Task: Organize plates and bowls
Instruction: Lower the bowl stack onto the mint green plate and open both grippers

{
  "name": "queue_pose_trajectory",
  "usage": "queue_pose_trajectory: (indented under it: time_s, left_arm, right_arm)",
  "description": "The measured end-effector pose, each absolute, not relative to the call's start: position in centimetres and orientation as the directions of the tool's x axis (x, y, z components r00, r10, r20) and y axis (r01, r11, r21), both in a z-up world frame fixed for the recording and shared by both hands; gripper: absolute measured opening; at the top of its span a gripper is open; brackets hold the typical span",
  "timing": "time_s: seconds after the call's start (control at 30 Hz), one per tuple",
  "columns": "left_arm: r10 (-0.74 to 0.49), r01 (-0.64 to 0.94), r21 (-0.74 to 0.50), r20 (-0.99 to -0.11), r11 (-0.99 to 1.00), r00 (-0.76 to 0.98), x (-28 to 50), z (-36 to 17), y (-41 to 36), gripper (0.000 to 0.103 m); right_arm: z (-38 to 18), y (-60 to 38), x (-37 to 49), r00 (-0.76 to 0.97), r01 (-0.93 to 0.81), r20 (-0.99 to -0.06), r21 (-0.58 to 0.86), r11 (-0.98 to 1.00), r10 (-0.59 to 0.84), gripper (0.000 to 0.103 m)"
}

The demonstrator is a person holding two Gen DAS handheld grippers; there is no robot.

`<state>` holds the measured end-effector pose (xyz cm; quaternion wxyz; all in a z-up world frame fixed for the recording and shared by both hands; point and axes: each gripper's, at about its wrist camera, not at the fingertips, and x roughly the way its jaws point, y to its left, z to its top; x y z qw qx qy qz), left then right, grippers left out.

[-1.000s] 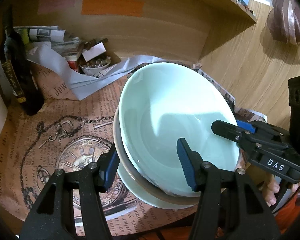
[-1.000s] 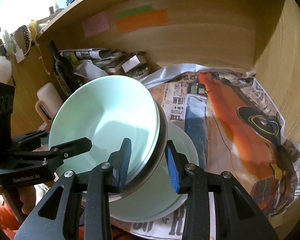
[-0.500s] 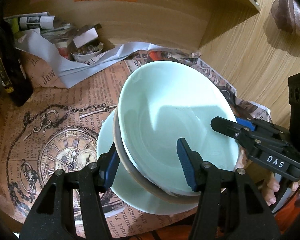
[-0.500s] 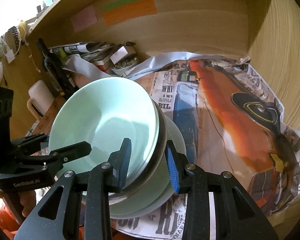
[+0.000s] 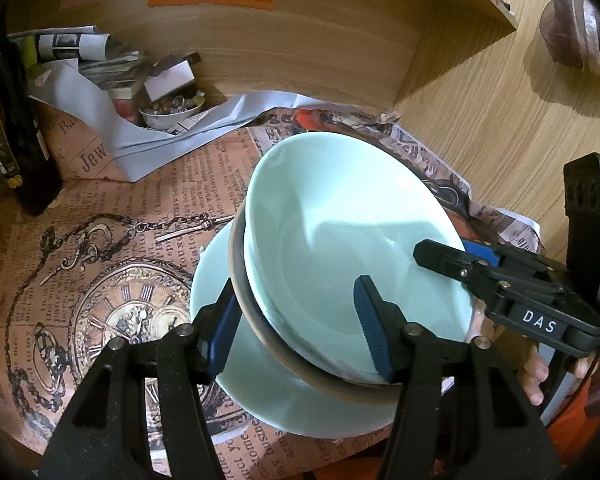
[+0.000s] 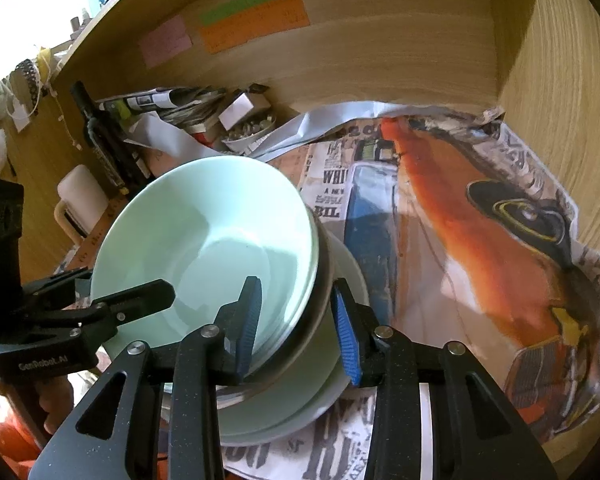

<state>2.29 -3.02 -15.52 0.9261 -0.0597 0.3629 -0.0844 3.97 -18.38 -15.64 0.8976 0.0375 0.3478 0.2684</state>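
Note:
A stack of pale green bowls [image 5: 340, 240] with a brown-rimmed dish beneath is held tilted between both grippers, just above a pale green plate [image 5: 260, 384] lying on the newspaper. My left gripper [image 5: 296, 324] is shut on the stack's near rim, one blue pad inside the top bowl, one under the brown rim. My right gripper [image 6: 298, 328] is shut on the opposite rim the same way. The stack shows in the right wrist view [image 6: 204, 240], with the plate [image 6: 300, 412] below it. The right gripper also shows in the left wrist view [image 5: 500, 280].
Newspaper sheets [image 6: 460, 240] line the wooden shelf floor. A dark bottle [image 5: 16, 136], folded papers and a small bowl of trinkets [image 5: 172, 110] sit at the back left. Wooden walls [image 6: 560, 100] close the back and right. A white mug [image 6: 80, 200] stands left.
Both grippers have carried the bowl stack forward and down over the green plate, which now shows more fully beneath. Their grip on the stack is unchanged.

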Motion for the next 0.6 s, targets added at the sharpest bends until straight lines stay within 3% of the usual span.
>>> queue_pose_trajectory:
  time_s: [0.1, 0.17, 0.33, 0.47, 0.6]
  left_arm:
    - [-0.143, 0.089, -0.117, -0.632, 0.989, 0.762, 1.7, -15.0, -3.1, 0.057]
    - [-0.119, 0.081, -0.089, -0.613, 0.993, 0.781, 1.2, -14.5, -3.1, 0.057]
    - [-0.071, 0.056, -0.044, -0.55, 0.997, 0.832, -0.3, -12.8, -2.9, 0.058]
    - [-0.035, 0.033, -0.012, -0.452, 0.999, 0.891, -2.2, -10.6, -2.9, 0.059]
    - [0.003, 0.002, 0.014, -0.343, 1.0, 0.939, -4.2, -8.5, -3.2, 0.069]
  right_arm:
    - [-15.3, -18.4, 3.5, 0.649, -0.445, -0.595, 0.207, 0.871, 0.473, 0.037]
    - [-15.1, -18.6, 3.3, 0.66, -0.439, -0.588, 0.203, 0.875, 0.468, 0.046]
    - [-13.7, -19.1, 2.2, 0.69, -0.441, -0.544, 0.207, 0.873, 0.477, 0.048]
    - [-11.5, -19.5, 0.5, 0.734, -0.457, -0.466, 0.2, 0.866, 0.495, 0.059]
    - [-9.6, -19.5, -1.2, 0.758, -0.488, -0.399, 0.178, 0.855, 0.516, 0.061]
